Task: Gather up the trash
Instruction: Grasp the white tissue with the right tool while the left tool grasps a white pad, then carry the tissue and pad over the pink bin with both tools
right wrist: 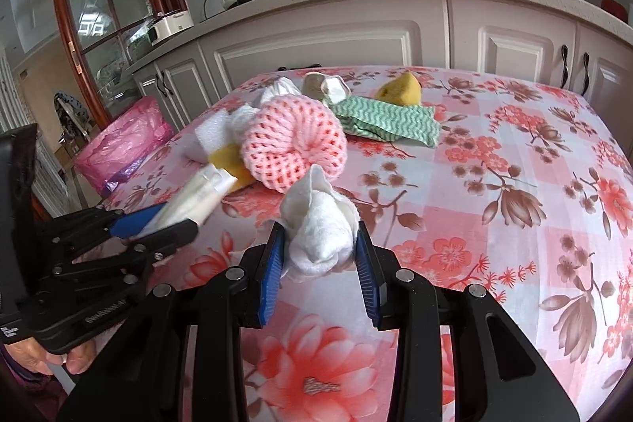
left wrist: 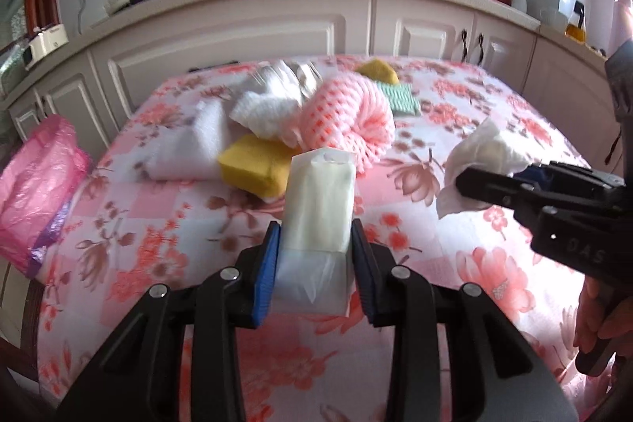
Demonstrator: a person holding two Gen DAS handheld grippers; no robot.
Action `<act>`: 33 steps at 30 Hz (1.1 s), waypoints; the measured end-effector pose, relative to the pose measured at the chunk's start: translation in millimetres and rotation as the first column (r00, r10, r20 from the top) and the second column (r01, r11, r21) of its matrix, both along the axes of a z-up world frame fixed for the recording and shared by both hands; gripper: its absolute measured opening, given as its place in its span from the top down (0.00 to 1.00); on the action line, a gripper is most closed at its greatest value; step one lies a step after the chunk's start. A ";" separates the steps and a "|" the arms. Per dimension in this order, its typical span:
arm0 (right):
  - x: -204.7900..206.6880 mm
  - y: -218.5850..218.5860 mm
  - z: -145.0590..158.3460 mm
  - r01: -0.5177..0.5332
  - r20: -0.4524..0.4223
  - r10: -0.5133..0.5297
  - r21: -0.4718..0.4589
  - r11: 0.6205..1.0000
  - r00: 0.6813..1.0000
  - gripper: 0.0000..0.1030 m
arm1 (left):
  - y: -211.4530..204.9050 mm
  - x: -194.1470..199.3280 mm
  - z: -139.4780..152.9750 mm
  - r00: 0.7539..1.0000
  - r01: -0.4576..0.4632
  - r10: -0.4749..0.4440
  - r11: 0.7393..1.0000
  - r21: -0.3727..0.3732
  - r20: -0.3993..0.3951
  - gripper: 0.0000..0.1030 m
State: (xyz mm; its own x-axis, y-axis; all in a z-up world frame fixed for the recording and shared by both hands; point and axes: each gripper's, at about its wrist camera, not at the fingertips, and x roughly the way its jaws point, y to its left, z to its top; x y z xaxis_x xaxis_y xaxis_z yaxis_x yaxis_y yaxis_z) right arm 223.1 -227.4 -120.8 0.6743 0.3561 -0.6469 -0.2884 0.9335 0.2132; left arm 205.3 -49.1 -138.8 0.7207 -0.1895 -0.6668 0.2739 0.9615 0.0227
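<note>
The left tongs (left wrist: 315, 244) clamp a white plastic packet (left wrist: 318, 200) above the near part of the flowered desk (left wrist: 494, 263). To their right, the right tongs (right wrist: 319, 244) grip a crumpled white tissue (right wrist: 320, 224). A pink bag (left wrist: 35, 184) hangs at the desk's left edge.

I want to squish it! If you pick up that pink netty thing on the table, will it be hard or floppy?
Probably soft and squashy: the pink foam net is open mesh curled into a loose roll. Likely very light, since it is mostly holes. Being rounded, it might roll if nudged.
</note>
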 end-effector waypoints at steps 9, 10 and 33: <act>-18.4 31.8 24.3 -0.092 0.070 0.093 -0.016 0.996 0.993 0.66 | 39.8 -29.9 28.8 0.990 -0.094 0.097 0.995 -0.026 0.102 0.67; -20.9 36.9 27.0 -0.108 0.078 0.109 -0.019 0.994 0.991 0.66 | 44.7 -32.4 30.7 0.989 -0.103 0.106 0.994 -0.030 0.106 0.67; -14.6 179.3 72.5 -0.393 0.195 0.402 -0.084 0.916 0.895 0.66 | 174.9 -70.1 72.3 0.883 -0.398 0.407 0.913 -0.088 0.234 0.67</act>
